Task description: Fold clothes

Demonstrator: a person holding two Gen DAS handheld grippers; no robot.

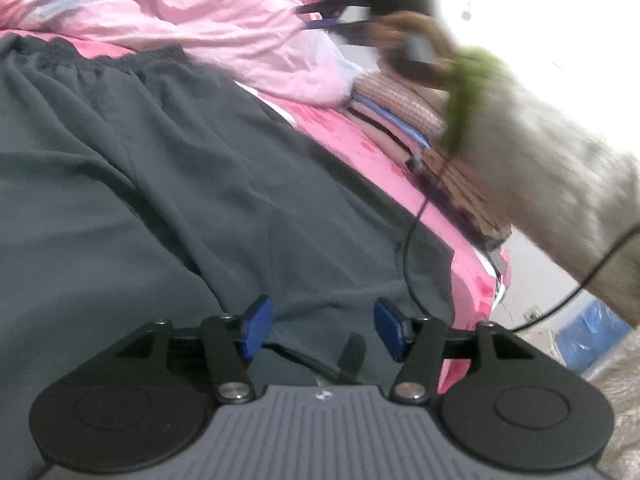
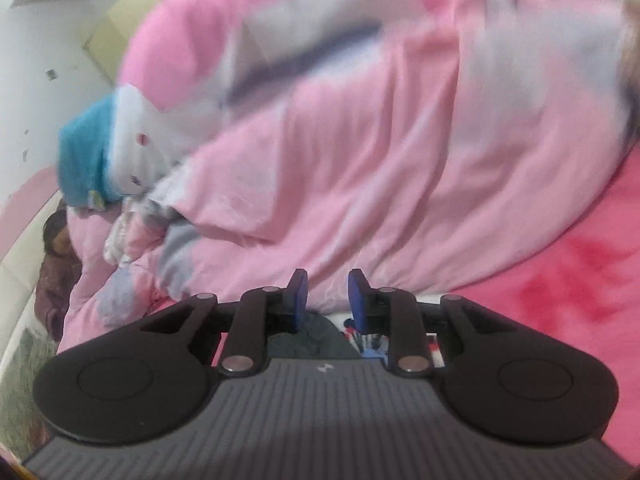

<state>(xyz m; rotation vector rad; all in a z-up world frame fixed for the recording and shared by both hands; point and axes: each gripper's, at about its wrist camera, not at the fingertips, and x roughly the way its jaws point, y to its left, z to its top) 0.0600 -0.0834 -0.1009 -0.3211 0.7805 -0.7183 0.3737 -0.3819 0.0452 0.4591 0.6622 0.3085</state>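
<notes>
Dark grey shorts [image 1: 160, 184] lie flat and creased on the pink sheet [image 1: 384, 168], gathered waistband at 11 o'clock, hem at 6 under the wide-open, empty left gripper [image 1: 323, 330]; right gripper [image 2: 327, 300] narrow, empty, facing the pink duvet [image 2: 360, 160].

Bed [image 1: 360, 136] covered with deep pink sheet, darker pink blotches in the print. Rumpled pale pink duvet [image 2: 360, 152] with grey and white patches heaped along its far side. Blue and white plush toy [image 2: 96, 156] at the duvet's end, near the wall. White wall [image 2: 36, 92] with pale yellow-green padded panels [image 2: 116, 28]; pink curved band lower down. Strong overexposed light at upper right of left wrist view. Blue plastic bag [image 1: 592, 336] on the floor beside the bed. Both views motion-blurred.
</notes>
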